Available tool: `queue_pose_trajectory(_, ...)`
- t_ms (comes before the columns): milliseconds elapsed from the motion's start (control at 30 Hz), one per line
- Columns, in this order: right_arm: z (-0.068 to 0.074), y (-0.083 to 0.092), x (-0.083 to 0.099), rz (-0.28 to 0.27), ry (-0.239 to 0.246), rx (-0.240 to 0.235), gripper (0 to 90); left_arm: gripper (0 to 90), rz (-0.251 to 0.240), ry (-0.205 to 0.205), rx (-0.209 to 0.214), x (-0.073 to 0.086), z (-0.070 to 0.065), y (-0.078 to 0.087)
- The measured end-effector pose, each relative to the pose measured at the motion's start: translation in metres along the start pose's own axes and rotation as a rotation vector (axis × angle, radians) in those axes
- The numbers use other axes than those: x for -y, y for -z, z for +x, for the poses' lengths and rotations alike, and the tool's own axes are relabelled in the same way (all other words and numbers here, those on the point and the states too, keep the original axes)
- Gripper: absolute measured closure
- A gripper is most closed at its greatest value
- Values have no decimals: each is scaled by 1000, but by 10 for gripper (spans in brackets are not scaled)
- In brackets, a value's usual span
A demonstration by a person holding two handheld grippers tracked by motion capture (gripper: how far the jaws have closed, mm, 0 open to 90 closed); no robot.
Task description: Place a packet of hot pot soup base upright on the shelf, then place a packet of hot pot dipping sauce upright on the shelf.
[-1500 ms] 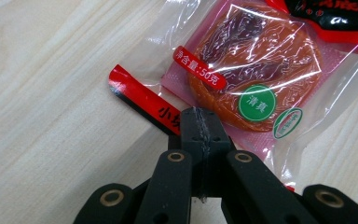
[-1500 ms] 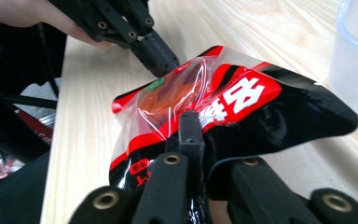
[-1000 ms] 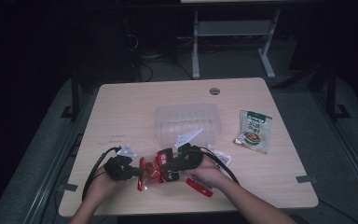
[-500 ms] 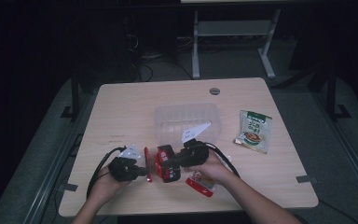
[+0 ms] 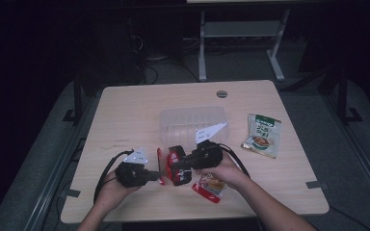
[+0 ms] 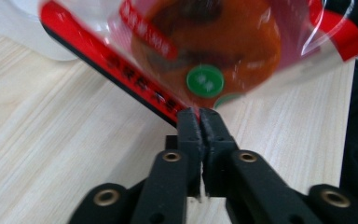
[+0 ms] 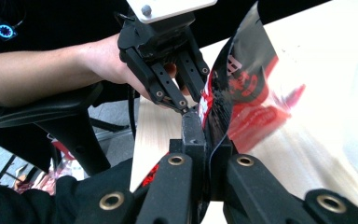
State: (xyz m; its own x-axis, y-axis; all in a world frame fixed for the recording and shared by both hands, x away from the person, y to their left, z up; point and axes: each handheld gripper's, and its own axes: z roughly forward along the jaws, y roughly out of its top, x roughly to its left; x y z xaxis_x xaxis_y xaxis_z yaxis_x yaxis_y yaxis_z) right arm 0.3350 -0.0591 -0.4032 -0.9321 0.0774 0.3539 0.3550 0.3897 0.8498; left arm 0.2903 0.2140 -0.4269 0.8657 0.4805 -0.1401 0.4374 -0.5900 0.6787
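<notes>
A red snack packet [image 5: 176, 166] with a clear window hangs between both grippers, just above the table's near edge. My left gripper [image 5: 158, 174] pinches its red sealed edge, jaws tight together [image 6: 199, 114] under the packet [image 6: 205, 51]. My right gripper [image 5: 182, 166] comes from the other side and is shut on the same packet [image 7: 242, 79], the film squeezed between its jaws [image 7: 205, 122]. In the right gripper view the left gripper [image 7: 186, 105] faces me, tips almost meeting mine.
A second red packet [image 5: 211, 185] lies on the table under the right hand. A clear plastic container [image 5: 192, 122] stands just behind the grippers. A green packet [image 5: 262, 135] lies at the right. The wooden table [image 5: 125, 120] has bare room at left and back.
The right hand has risen and drawn the red packet up off the table. The left hand stayed about where it was, still on the packet's edge.
</notes>
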Motion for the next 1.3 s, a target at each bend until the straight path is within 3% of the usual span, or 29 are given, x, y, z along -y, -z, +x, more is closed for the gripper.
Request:
queue_pose_trajectory(267,1,17,-5,-20,1,22,895,679,-16,31,-8,7,4,7)
queue_pose_trajectory(333,1,23,-7,-26,14,30,895,575,-12,42,-17,10,7,8)
queue_pose_trajectory(500,0,31,-11,-36,13,47,895,488,-20,54,-33,13,10,9)
queue_pose_trajectory(833,-5,47,-24,-43,27,99,896,281,40,72,-64,17,14,0)
queue_pose_trajectory(1067,-12,56,-36,-59,40,143,896,270,21,66,-88,18,15,2)
queue_pose_trajectory(1300,-22,66,-51,-78,24,177,895,270,26,66,-94,19,14,3)
